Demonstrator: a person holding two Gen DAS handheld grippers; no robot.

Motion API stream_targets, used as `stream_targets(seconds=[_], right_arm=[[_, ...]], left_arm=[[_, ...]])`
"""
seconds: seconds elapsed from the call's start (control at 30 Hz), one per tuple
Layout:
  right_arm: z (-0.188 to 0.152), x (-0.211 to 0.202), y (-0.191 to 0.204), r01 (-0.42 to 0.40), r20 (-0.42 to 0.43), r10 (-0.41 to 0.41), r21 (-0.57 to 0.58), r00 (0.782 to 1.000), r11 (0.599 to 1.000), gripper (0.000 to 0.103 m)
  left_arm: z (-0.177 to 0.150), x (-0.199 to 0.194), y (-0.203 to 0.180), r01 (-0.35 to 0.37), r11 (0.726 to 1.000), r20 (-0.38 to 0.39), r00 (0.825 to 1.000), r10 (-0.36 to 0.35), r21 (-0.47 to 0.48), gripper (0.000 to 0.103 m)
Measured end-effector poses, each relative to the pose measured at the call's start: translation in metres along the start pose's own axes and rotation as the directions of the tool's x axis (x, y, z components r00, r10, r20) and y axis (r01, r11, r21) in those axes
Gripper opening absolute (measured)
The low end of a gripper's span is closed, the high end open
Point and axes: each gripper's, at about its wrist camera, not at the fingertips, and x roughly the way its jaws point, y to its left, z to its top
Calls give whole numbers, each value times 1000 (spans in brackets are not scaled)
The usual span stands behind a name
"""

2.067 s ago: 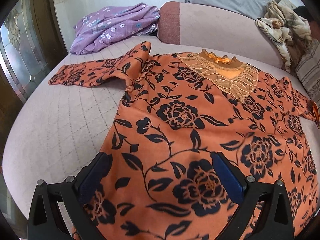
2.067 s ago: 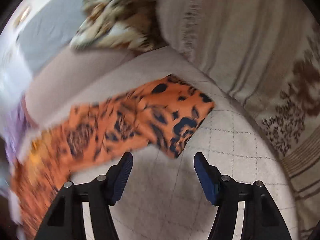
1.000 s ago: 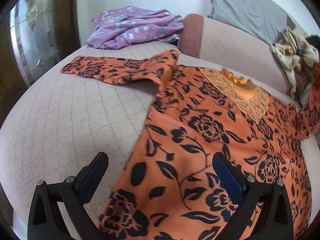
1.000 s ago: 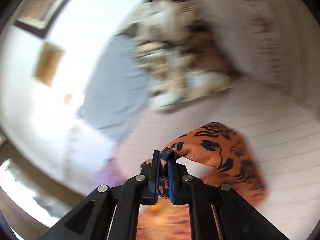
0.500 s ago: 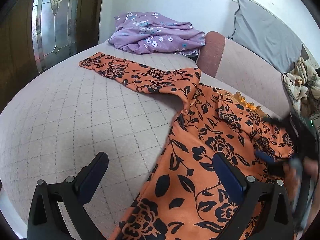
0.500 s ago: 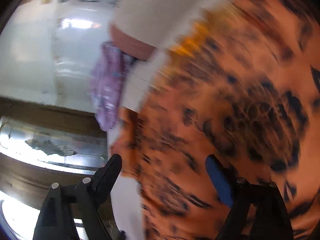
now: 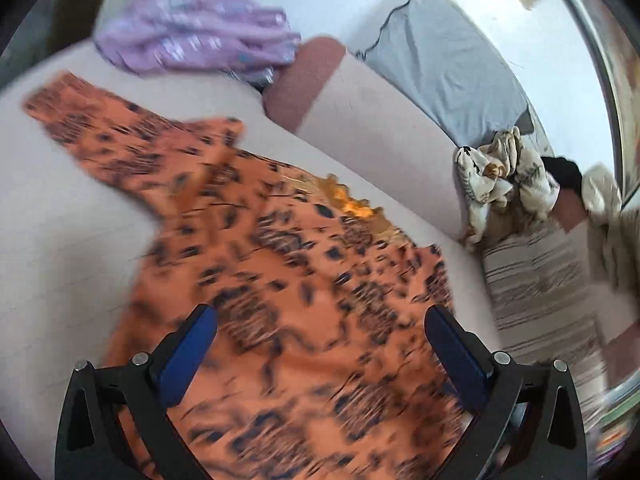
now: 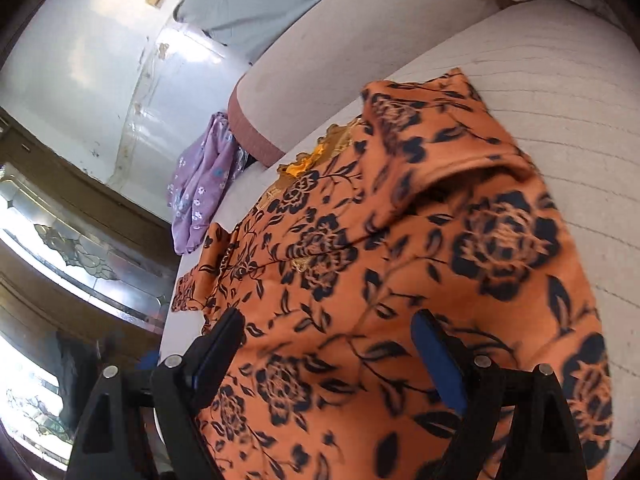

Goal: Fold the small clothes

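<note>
An orange top with a black flower print point(image 7: 288, 280) point(image 8: 400, 264) lies spread on the pale quilted sofa seat point(image 7: 60, 240). Its right sleeve point(image 8: 440, 128) is folded inward over the chest; its left sleeve point(image 7: 100, 132) still stretches out flat to the side. My left gripper point(image 7: 320, 344) hovers open above the lower body of the top, with nothing between its fingers. My right gripper point(image 8: 328, 344) is open too, above the hem side of the top, empty. The left wrist view is blurred by motion.
A purple flowered garment point(image 7: 192, 36) point(image 8: 200, 184) lies at the seat's far end by the sofa arm point(image 7: 304, 80). A grey cushion point(image 7: 448, 64) leans on the backrest. A crumpled beige patterned cloth point(image 7: 504, 176) and a striped blanket point(image 7: 540, 280) sit to the right.
My right gripper carried the right sleeve across the chest, let it go and opened. My left gripper rose and swung right, so the view now takes in the sofa's right end.
</note>
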Motion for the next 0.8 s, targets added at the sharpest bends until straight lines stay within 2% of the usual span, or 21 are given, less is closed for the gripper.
stream_targets(seconds=[0.1,0.2,0.27,0.33,0.43,0.47,0.5,0.53,0.57,0.6,0.67,0.7,0.73,0.8], right_arm=[[-7,-6,-13,-20,7,20,-2,1000,1000,88],[-8,-3,-18,-53,13,53,11,999,999,88],[-6,-1,-18,-80,23,79,16,997,997,88],[-2,-5,-21,-93,46,91,28,995,995,88],[2,-13,-25,-77,80,74,33,994,996,88],[3,-13,-27,-79,86,75,43,994,996,88],[4,-14,-30,-84,90,79,59,993,995,88],[4,-15,-31,-88,91,81,72,993,994,88],[4,-15,-32,-89,92,82,80,992,993,88],[4,-15,-32,-86,92,78,79,993,993,88],[4,-16,-30,-74,95,68,63,993,995,88],[4,-16,-30,-69,99,63,57,993,996,88],[4,-17,-29,-63,103,57,55,993,996,88],[4,-16,-29,-56,111,49,57,993,997,88]], left_arm=[[33,50,-4,-32,999,-75,997,29,-36,99],[60,98,-2,-125,992,-126,985,121,-22,87],[67,120,6,-176,984,-159,973,170,-29,73],[67,140,16,-201,978,-210,960,187,-49,64],[62,153,24,-237,969,-228,949,218,-63,58],[62,154,24,-249,967,-220,948,231,-59,47],[62,156,24,-286,957,-221,937,271,-41,39],[63,159,26,-311,950,-229,927,296,-30,20],[63,161,27,-335,942,-234,917,322,-17,12],[64,161,28,-334,943,-236,916,323,-7,11],[65,156,25,-341,940,-220,915,337,23,4],[66,149,18,-338,940,-183,922,340,43,4],[67,139,10,-335,940,-136,930,342,70,4],[63,108,-18,-335,930,7,941,338,151,4]])
